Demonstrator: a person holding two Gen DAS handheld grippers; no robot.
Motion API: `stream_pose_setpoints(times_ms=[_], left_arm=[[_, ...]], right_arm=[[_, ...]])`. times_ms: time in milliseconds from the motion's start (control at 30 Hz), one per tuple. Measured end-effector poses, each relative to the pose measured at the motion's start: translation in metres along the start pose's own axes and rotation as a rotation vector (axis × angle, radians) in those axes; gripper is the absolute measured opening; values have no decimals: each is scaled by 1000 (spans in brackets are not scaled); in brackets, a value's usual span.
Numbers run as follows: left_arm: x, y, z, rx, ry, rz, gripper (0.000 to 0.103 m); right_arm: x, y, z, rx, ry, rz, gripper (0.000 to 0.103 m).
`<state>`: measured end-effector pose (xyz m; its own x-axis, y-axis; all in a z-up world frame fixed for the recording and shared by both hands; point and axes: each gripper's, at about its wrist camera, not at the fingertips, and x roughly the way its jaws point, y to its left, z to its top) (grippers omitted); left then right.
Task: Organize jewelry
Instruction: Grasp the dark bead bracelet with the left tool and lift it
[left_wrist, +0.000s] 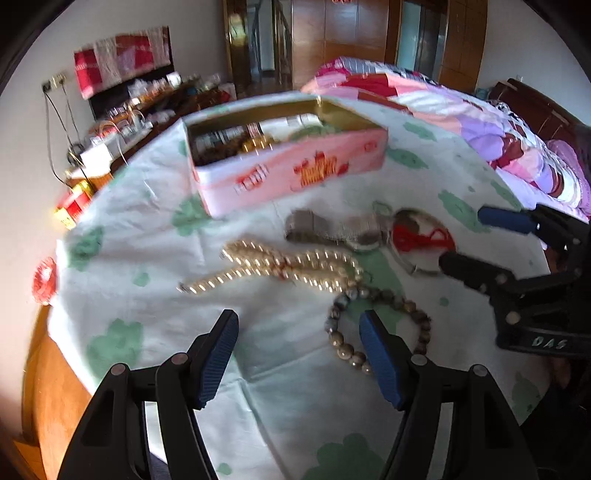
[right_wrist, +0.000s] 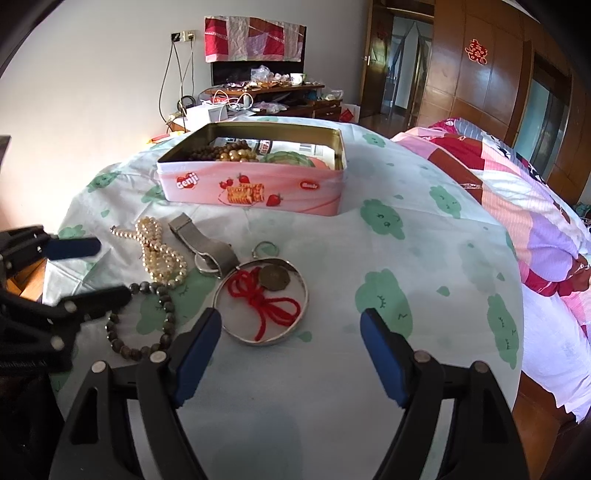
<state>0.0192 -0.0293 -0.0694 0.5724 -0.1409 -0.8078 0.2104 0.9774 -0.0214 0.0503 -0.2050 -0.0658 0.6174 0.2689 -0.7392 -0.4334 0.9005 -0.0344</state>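
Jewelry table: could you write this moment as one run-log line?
left gripper: open, over dark bead bracelet | right gripper: open, empty | cream pearl necklace, silver bangle: on cloth | pink biscuit tin: open

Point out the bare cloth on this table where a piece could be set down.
Widest free patch: the green-patterned white cloth right of the silver bangle with red cord, reaching toward the pink quilt. Also bare: the strip under the right tongs. Crowded: in front of the pink biscuit tin, where the pearl necklace, metal watch band and dark bead bracelet cluster.
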Motion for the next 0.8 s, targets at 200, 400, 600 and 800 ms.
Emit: stream_pose_setpoints(times_ms=[200, 400, 600, 800], left_arm=[[1, 4, 3, -12, -27, -43, 10], [3, 13, 9, -38, -42, -60, 9], [1, 24, 19, -61, -75, -50, 8], [3, 29, 20, -67, -73, -42, 8]], right_arm=[[5, -2, 3, 13, 8, 7, 82], [16, 1, 9, 10, 34, 26, 82], [26, 7, 16, -4, 70, 56, 84], [37, 12, 18, -23, 126, 66, 85]])
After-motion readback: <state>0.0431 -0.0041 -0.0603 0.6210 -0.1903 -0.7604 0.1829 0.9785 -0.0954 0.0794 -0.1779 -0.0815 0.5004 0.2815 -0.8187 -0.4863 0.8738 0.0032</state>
